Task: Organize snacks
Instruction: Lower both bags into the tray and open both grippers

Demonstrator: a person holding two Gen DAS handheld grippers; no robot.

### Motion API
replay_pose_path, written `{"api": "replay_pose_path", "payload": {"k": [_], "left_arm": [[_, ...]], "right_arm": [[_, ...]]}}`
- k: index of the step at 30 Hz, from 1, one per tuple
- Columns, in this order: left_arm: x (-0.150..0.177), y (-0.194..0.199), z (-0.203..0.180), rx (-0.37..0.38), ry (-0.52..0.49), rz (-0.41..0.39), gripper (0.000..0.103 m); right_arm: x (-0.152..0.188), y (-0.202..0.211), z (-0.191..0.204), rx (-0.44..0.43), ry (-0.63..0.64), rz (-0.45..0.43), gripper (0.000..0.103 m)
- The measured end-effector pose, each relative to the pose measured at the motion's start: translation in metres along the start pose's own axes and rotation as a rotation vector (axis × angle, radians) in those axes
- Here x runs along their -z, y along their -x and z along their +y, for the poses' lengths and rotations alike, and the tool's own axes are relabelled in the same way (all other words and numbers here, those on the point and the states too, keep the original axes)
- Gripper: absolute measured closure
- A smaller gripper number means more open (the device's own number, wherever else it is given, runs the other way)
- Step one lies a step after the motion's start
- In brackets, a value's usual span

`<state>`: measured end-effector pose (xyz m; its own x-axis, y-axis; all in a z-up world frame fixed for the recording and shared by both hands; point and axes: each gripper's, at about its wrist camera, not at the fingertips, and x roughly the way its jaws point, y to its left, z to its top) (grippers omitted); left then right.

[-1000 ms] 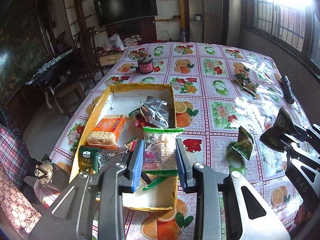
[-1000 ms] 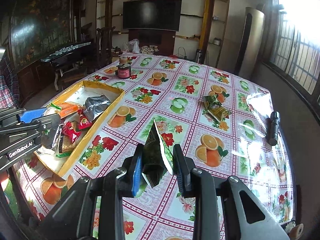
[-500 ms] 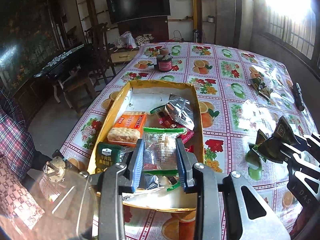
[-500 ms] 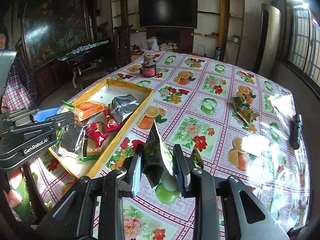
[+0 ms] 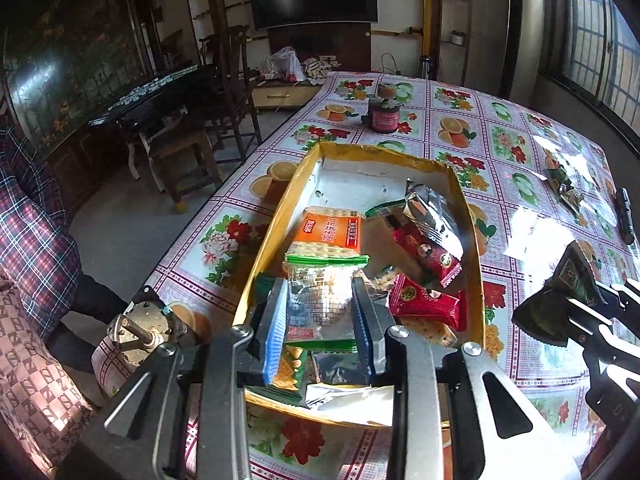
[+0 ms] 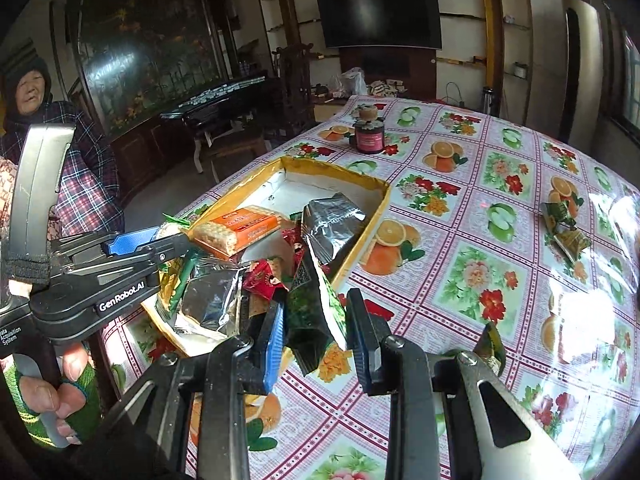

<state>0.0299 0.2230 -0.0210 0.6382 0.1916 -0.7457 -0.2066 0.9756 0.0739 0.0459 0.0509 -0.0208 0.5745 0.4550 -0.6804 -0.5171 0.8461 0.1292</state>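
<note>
The left gripper (image 5: 320,320) clamps a clear cracker packet (image 5: 322,296) over the yellow box (image 5: 264,248) (ready to drop in, likely); the right gripper (image 6: 316,336) pinches a green pouch (image 6: 312,312) near its rim. More pouches (image 6: 566,228) lie farther off.

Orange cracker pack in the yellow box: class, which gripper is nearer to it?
Left. The left gripper hangs over the box just short of the orange cracker pack; the right gripper hangs outside the box.

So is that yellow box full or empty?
Partly full: the yellow box holds several snack packets near the grippers, while its far white floor is bare.
</note>
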Motion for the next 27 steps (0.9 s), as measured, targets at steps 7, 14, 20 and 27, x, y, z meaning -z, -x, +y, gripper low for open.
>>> {"api": "replay_pose_path", "payload": {"k": [7, 14, 20, 27], "left_arm": [[-0.001, -0.012, 0.009, -0.006, 0.012, 0.020, 0.071], [-0.003, -0.026, 0.011, -0.005, 0.016, 0.042, 0.071], [-0.006, -0.035, 0.011, -0.007, 0.018, 0.054, 0.071], [-0.008, -0.044, 0.010, -0.011, 0.016, 0.070, 0.070]], "right_arm": [[-0.013, -0.024, 0.010, -0.038, 0.006, 0.009, 0.074], [-0.028, -0.051, 0.012, -0.077, -0.023, 0.030, 0.074], [-0.035, -0.067, 0.016, -0.086, -0.013, 0.046, 0.074], [-0.034, -0.080, 0.012, -0.095, -0.020, 0.070, 0.074]]}}
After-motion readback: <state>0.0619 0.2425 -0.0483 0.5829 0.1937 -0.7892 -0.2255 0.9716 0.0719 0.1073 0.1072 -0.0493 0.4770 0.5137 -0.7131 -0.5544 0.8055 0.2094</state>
